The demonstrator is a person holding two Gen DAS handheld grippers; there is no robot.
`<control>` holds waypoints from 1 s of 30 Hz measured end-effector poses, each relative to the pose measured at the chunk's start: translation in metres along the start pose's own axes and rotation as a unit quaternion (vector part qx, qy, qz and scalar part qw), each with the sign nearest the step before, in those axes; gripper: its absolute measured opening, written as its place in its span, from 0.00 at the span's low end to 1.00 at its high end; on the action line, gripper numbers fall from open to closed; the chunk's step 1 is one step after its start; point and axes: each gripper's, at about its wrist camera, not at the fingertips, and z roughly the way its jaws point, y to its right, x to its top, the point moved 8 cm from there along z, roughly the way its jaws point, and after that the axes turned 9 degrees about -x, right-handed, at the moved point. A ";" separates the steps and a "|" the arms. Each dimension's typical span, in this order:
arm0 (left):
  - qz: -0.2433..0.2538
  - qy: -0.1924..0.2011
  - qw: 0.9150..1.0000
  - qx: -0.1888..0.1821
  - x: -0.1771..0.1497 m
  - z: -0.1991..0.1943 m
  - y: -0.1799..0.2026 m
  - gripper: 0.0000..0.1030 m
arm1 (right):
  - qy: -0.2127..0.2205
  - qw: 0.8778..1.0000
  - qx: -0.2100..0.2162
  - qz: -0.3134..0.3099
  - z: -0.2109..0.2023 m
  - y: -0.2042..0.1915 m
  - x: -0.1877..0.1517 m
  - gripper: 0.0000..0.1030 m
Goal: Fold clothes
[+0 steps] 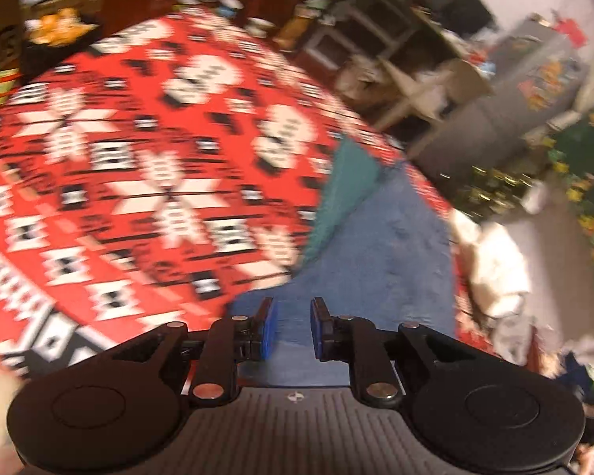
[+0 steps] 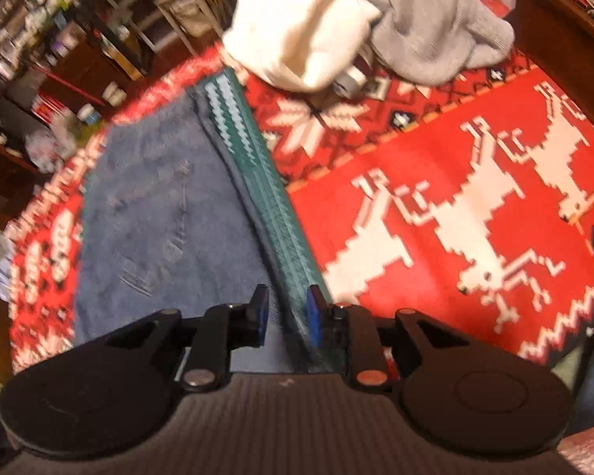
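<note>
A blue towel-like cloth [image 1: 380,237] with a teal striped edge [image 1: 346,182] lies flat on a red patterned tablecloth [image 1: 138,158]. My left gripper [image 1: 292,326] is open just above the blue cloth's near end, with nothing between its blue pads. In the right wrist view the same blue cloth [image 2: 158,213] and its teal band [image 2: 265,182] run away from me. My right gripper [image 2: 286,314] is open, straddling the teal band at its near end. A cream garment [image 2: 297,27] and a grey garment [image 2: 435,27] lie bunched at the far edge.
The red tablecloth [image 2: 475,198] with white reindeer stretches to the right. A white cloth pile [image 1: 495,273] sits off the table's right side. Shelves and clutter [image 1: 396,59] stand beyond the table. A dark wooden piece [image 2: 566,39] stands at the far right.
</note>
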 end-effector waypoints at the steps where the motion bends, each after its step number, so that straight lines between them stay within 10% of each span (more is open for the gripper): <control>1: 0.014 -0.008 1.000 -0.003 0.000 0.008 0.008 0.16 | -0.001 1.000 0.013 -0.002 0.000 -0.004 0.002 0.22; 11: 0.081 -0.106 0.990 0.047 -0.007 0.097 0.026 0.10 | -0.073 0.994 0.014 -0.083 0.053 -0.056 -0.014 0.06; 30: 0.033 -0.098 0.992 0.067 0.005 0.094 -0.004 0.03 | -0.030 0.999 0.012 -0.035 0.072 -0.049 0.014 0.01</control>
